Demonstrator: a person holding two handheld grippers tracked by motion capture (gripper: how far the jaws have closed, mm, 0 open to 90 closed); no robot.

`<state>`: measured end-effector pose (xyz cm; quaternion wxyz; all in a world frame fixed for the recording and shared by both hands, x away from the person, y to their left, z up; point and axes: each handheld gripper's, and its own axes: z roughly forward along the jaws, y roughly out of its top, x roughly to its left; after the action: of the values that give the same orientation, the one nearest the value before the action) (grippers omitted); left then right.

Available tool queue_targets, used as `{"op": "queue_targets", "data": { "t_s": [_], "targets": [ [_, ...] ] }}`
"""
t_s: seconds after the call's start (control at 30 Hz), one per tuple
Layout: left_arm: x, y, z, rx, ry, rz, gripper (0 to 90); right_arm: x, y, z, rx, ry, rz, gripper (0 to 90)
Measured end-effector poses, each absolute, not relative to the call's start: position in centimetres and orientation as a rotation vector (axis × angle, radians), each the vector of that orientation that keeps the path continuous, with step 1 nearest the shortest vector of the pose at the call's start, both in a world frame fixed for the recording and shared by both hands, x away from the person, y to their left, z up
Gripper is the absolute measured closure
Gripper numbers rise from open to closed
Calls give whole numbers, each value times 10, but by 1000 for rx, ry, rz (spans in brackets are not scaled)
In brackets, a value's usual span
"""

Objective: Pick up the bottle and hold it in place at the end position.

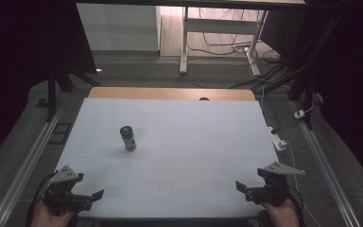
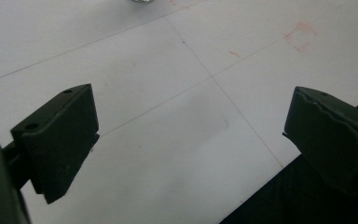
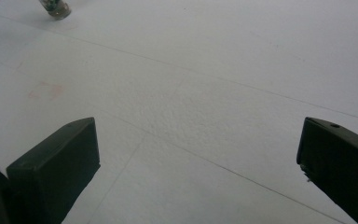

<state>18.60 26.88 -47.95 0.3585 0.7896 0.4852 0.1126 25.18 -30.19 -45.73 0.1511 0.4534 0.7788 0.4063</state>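
A small dark jar (image 1: 128, 137) with a black lid stands upright on the white table top (image 1: 179, 142), left of centre. Its base shows at the top edge of the right gripper view (image 3: 56, 8) and of the left gripper view (image 2: 142, 1). My left gripper (image 1: 97, 194) is held at the table's front left corner, jaws wide apart with nothing between them (image 2: 191, 135). My right gripper (image 1: 240, 185) is at the front right corner, also open and empty (image 3: 198, 158). Both point inward, well short of the jar.
Faint red marks (image 1: 163, 185) stain the white surface near the front middle. A white power strip (image 1: 278, 139) lies off the table's right edge. Metal rails (image 1: 26, 165) run along both sides. A wooden strip (image 1: 170, 93) borders the far edge.
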Motion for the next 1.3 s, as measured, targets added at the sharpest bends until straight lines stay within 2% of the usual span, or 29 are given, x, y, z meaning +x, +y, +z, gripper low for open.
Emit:
{"op": "queue_targets", "data": {
  "t_s": [0.47,0.57,1.3],
  "targets": [
    [188,270,-480,2046,1245,247,41,255,-301,-459,1298,2285,1176,0],
    [188,269,-480,2055,1253,252,3,255,-300,-459,1292,2290,1168,0],
    [192,274,-480,2024,1233,183,22,256,-299,-459,1281,2312,1158,0]
  ]
}}
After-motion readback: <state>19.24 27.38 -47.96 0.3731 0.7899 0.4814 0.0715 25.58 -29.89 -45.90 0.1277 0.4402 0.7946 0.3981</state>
